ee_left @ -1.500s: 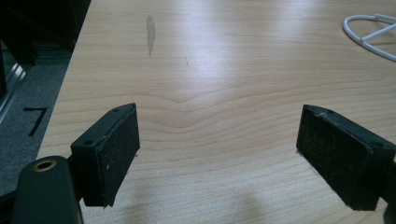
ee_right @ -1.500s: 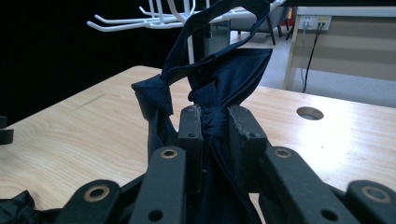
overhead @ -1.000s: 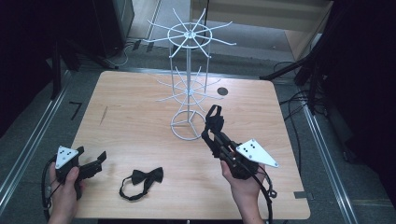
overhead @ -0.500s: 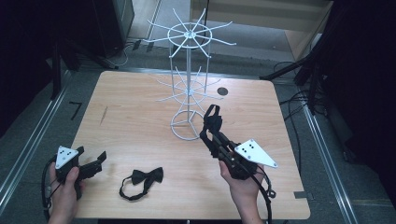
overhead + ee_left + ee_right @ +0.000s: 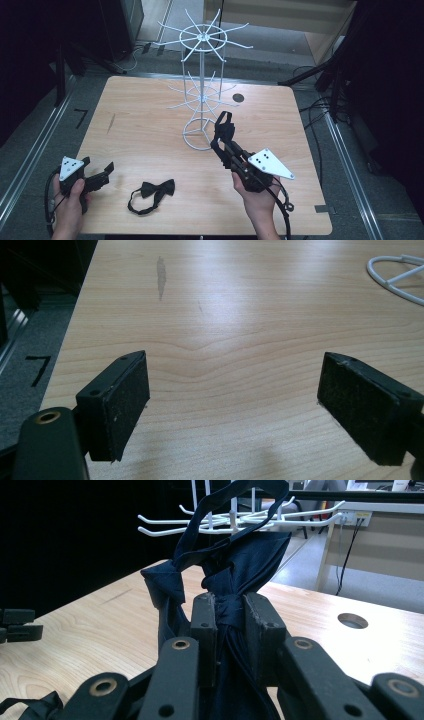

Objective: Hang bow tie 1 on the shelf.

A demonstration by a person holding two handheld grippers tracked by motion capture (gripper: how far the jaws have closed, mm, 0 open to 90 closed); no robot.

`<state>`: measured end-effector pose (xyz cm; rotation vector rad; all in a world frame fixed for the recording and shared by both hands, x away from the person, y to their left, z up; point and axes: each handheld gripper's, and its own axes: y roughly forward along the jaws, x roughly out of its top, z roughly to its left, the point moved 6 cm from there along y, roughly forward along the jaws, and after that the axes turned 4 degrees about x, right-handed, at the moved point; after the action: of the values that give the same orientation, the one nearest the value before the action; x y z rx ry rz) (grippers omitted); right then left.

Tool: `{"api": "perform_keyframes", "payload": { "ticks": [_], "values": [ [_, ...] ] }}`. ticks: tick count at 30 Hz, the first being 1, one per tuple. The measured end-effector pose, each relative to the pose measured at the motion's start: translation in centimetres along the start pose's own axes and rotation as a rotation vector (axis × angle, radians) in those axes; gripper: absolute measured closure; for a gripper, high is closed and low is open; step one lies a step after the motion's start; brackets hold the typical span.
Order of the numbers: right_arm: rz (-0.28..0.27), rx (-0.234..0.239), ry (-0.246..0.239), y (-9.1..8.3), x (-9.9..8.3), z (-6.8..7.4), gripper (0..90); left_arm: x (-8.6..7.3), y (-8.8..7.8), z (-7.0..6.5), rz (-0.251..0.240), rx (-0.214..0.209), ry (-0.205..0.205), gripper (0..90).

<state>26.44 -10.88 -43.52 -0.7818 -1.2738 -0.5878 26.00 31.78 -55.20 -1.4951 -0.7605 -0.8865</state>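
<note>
My right gripper (image 5: 220, 143) is shut on a dark navy bow tie (image 5: 223, 124) and holds it up just right of the white wire rack (image 5: 201, 95). In the right gripper view the jaws pinch the tie (image 5: 235, 575) at its knot. Its strap loops up in front of the rack's lower arms (image 5: 165, 530). A second black bow tie (image 5: 152, 192) lies flat on the table near the front edge. My left gripper (image 5: 97, 166) rests low at the front left with its jaws wide apart. Bare wood shows between its pads (image 5: 122, 405).
The rack's round base ring (image 5: 199, 134) sits at the table's middle and also appears as a white ring (image 5: 397, 275). A cable hole (image 5: 238, 98) lies behind the rack. Wooden table (image 5: 140, 120), dark floor and cables around it.
My right gripper has carried the navy bow tie slightly up and left, closer to the rack. The left gripper and the tie on the table stayed put.
</note>
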Motion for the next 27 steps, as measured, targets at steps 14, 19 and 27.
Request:
{"api": "perform_keyframes", "payload": {
  "ticks": [14, 19, 27],
  "values": [
    [0.022, 0.004, 0.001, 1.0, -0.5, 0.1, 76.7, 0.0, 0.0, 0.0, 0.001, 0.0, 0.001, 13.9],
    [0.031, 0.003, 0.003, 1.4, -0.7, 0.0, 76.7, 0.0, 0.0, 0.0, 0.002, -0.001, 0.0, 13.9],
    [0.039, 0.001, 0.001, 1.9, -0.6, -0.1, 76.7, 0.0, 0.0, 0.0, 0.003, -0.002, -0.001, 13.9]
  ]
}}
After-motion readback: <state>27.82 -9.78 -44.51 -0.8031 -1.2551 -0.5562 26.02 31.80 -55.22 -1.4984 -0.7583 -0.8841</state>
